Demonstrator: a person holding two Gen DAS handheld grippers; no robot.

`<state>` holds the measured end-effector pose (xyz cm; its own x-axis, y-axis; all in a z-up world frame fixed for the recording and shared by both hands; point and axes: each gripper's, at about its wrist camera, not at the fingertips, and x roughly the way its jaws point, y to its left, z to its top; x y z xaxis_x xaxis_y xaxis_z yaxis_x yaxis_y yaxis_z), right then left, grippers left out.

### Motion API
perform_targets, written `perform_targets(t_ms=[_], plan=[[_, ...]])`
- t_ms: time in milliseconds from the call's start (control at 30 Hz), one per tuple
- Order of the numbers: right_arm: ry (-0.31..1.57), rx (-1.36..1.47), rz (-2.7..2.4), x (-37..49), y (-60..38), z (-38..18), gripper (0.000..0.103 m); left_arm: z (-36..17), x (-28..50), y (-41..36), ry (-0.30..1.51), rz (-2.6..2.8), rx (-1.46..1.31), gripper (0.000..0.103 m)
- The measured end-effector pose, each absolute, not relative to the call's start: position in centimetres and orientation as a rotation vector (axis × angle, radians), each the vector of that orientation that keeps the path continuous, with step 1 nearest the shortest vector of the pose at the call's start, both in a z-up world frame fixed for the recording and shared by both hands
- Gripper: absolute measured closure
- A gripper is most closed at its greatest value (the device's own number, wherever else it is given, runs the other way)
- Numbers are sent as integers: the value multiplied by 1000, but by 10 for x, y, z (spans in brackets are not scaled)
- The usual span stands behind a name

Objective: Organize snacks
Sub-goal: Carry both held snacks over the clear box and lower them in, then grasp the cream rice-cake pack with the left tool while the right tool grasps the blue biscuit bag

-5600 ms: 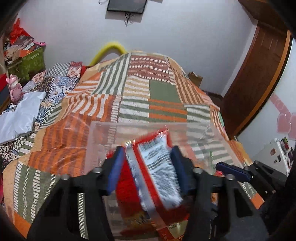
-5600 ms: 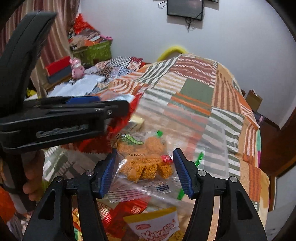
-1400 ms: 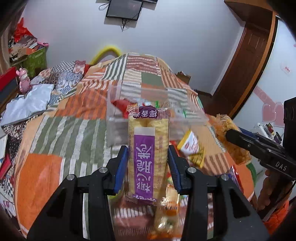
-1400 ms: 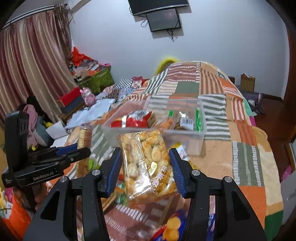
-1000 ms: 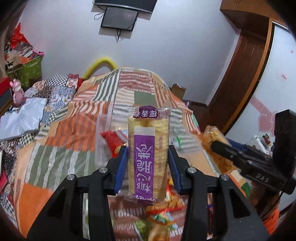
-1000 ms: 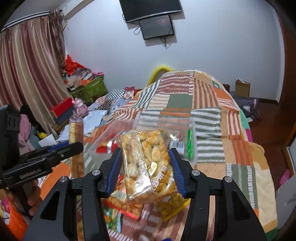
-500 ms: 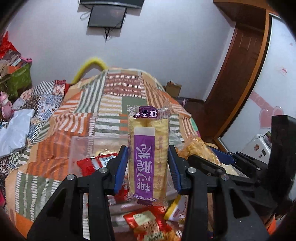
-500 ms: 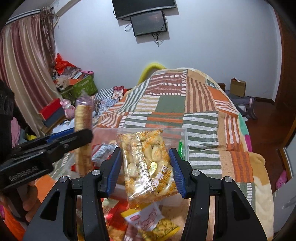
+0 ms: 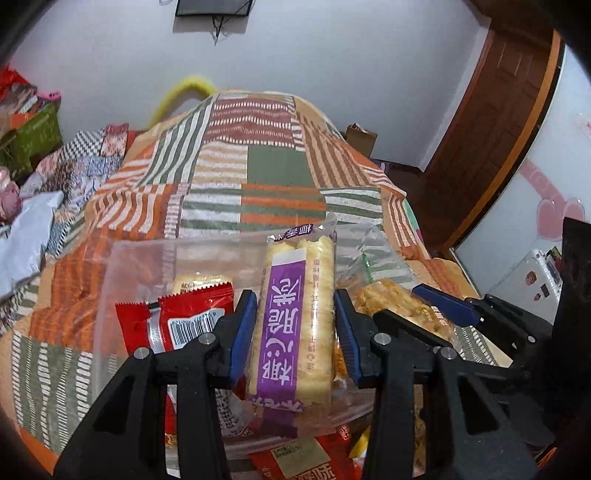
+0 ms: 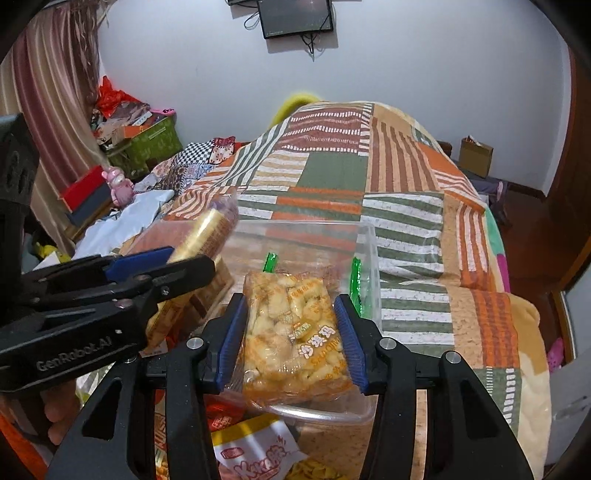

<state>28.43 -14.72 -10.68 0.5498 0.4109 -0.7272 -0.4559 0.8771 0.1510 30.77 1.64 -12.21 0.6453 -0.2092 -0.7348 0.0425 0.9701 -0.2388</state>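
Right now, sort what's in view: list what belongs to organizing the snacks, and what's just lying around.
Belongs to the job:
- purple-label wafer pack, held in the left gripper
- clear bag of puffed snacks, held in the right gripper
- clear plastic bin
- red snack packet in the bin
- loose snack packets beside the bin

Just lying about:
- patchwork quilt
- pink toy figure
- cardboard box
- wall screen

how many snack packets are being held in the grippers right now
2. The purple-label packet is clamped in the left gripper; the clear puff packet is clamped in the right gripper. Both hang over the clear bin.
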Motion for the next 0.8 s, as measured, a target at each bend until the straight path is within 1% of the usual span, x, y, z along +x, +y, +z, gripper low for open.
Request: perform_targets(t_ms=[233, 533, 567, 733, 800], plan=[[849, -93, 495, 283, -144, -107, 57, -129, 308, 24, 897, -137, -242, 61], [837, -88, 510, 270, -150, -91, 56, -105, 283, 22, 855, -135, -202, 61], [828, -93, 510, 267, -151, -87, 55, -102, 280, 22, 850, -135, -198, 61], [779, -98, 507, 249, -158, -70, 45, -85, 256, 24, 821, -124, -184, 60], [761, -96, 507, 241, -163, -63, 42, -79, 244, 26, 808, -115, -179, 53]])
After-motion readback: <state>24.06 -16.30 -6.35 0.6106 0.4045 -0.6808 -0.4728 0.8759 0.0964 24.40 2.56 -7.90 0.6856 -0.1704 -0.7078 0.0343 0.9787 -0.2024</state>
